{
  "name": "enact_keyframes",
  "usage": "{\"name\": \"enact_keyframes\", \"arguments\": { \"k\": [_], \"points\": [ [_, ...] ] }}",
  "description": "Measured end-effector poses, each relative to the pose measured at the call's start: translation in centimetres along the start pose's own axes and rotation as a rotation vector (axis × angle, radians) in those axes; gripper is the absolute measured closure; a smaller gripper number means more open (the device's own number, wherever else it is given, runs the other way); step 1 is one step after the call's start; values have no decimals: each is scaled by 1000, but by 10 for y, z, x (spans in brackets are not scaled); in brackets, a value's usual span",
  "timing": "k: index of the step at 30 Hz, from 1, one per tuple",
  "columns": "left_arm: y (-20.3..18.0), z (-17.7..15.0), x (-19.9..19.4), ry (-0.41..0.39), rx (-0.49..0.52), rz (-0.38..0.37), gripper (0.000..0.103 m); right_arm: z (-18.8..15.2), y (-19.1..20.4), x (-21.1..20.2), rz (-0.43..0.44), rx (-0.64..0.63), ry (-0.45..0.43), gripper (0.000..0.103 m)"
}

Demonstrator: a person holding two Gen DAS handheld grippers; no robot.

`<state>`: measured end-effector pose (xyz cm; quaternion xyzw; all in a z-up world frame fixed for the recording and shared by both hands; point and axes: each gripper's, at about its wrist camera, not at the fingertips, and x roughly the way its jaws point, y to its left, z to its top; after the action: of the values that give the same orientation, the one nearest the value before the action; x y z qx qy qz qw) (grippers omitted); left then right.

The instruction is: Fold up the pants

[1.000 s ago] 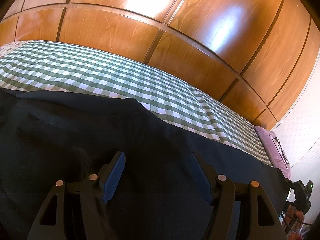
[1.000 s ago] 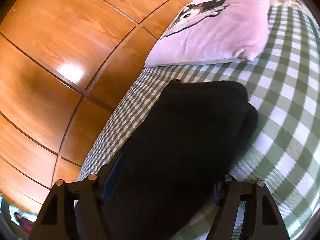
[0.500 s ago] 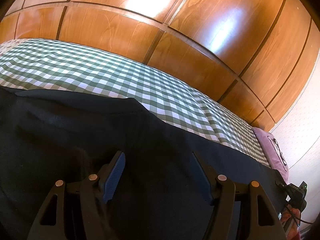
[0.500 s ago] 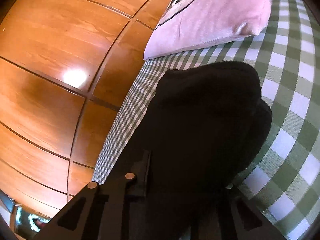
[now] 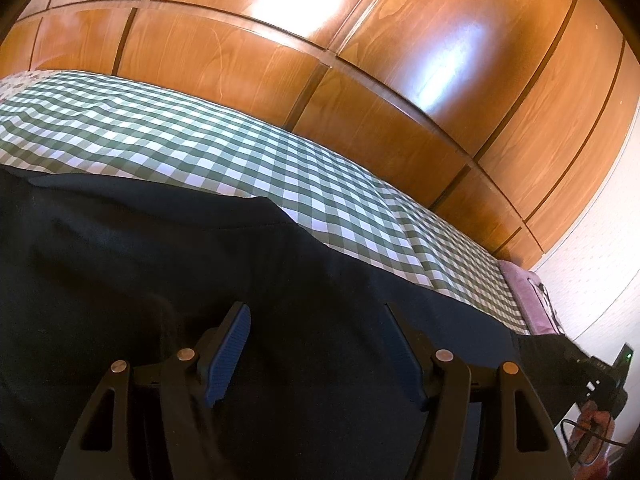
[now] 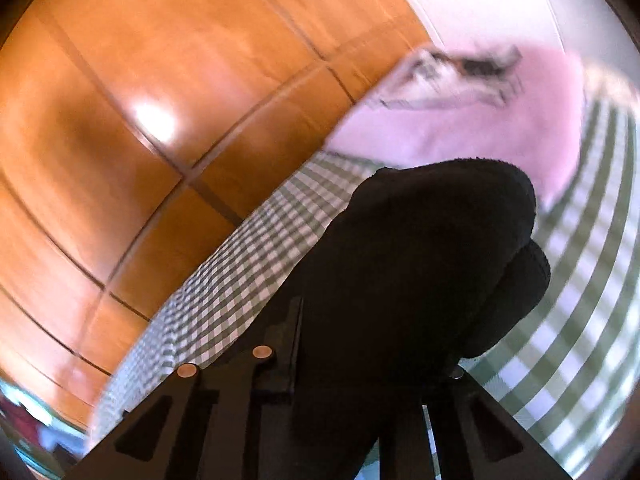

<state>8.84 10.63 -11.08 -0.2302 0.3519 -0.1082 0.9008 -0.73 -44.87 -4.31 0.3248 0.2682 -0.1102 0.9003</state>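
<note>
While the right gripper (image 6: pixel 360 360) looks clamped on the leg end of the black pants (image 6: pixel 424 264), the picture there is smeared, so treat that as my read: its fingers sit drawn in tight with dark cloth bunched between them, and the cuffs hang out past the tips. The left gripper (image 5: pixel 316 344) is the opposite, with its blue-padded fingers (image 5: pixel 228 344) spread wide and nothing between them, parked low over the upper part of the pants (image 5: pixel 200 280).

The pants lie stretched along the near edge of the green checked bedspread (image 5: pixel 240 160), running toward the end of the bed where the pink pillow (image 6: pixel 480 120) sits. Beyond the far edge is the wooden wardrobe (image 5: pixel 360 80).

Makes sense as a setup, I'd say: one tool takes the cuffs so the legs can be carried over toward the waist, and the other waits wide apart over the waist end, probably to pin or catch the cloth. Fold itself not done yet.
</note>
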Motion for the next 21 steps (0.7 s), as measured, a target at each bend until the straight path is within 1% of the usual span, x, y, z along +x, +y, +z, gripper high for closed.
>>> {"name": "enact_keyframes", "arguments": {
  "k": [2,4,9,11,14,19,21],
  "points": [
    [1,0,-1,-7,-5,-7,35,1,22,-10,-26,-79,-33,87],
    [2,-2,-5,-32,-10,-8,35,1,39,-18,-42,-142,-57,87],
    [13,-7,-25,-143,-60,-32,34,-6,100,-32,-56,-337,-120,87],
    [18,-8,-31,-173,-86,-33,32,-13,122,-35,-44,-408,-132,87],
    [25,-9,-34,-192,-118,-36,32,-27,151,-37,-7,-493,-140,87],
    [27,-7,-33,-188,-126,-39,31,-54,193,-36,56,-613,-139,87],
    [29,-7,-31,-178,-131,-41,31,-71,211,-33,101,-675,-124,87]
  ]
}}
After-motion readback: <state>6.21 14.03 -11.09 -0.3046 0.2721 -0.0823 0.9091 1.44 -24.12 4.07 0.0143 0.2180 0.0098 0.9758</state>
